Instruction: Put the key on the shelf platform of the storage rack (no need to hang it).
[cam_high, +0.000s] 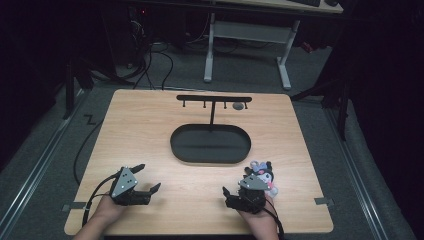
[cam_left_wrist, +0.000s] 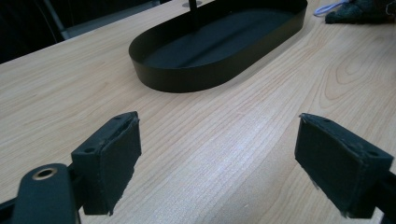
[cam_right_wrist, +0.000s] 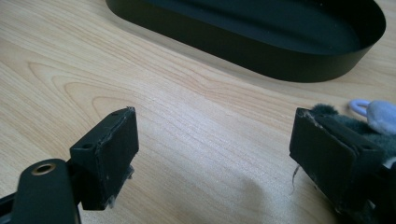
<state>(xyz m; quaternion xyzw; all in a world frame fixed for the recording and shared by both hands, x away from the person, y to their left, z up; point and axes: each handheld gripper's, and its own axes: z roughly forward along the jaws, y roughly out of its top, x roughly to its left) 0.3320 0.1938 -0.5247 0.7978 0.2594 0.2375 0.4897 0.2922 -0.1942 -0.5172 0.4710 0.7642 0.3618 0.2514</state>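
A small plush toy (cam_high: 263, 171), dark with a pale lilac part, lies on the wooden table at the front right. My right gripper (cam_high: 236, 182) rests open just left of it. In the right gripper view the plush toy (cam_right_wrist: 376, 116) peeks out behind the right jaw of the gripper (cam_right_wrist: 212, 154), outside the gap. At the front left, my left gripper (cam_high: 148, 177) stands open over bare wood, and nothing lies between its jaws (cam_left_wrist: 217, 154). The plush toy (cam_left_wrist: 357, 11) shows far off at the top right of that view.
A black oval tray (cam_high: 177, 150) sits mid-table with a T-shaped hook rack (cam_high: 214, 98) rising from it; a small grey piece (cam_high: 238, 106) hangs from a hook. The tray wall (cam_left_wrist: 210, 77) (cam_right_wrist: 280, 65) lies ahead of both grippers. A desk frame stands beyond the table.
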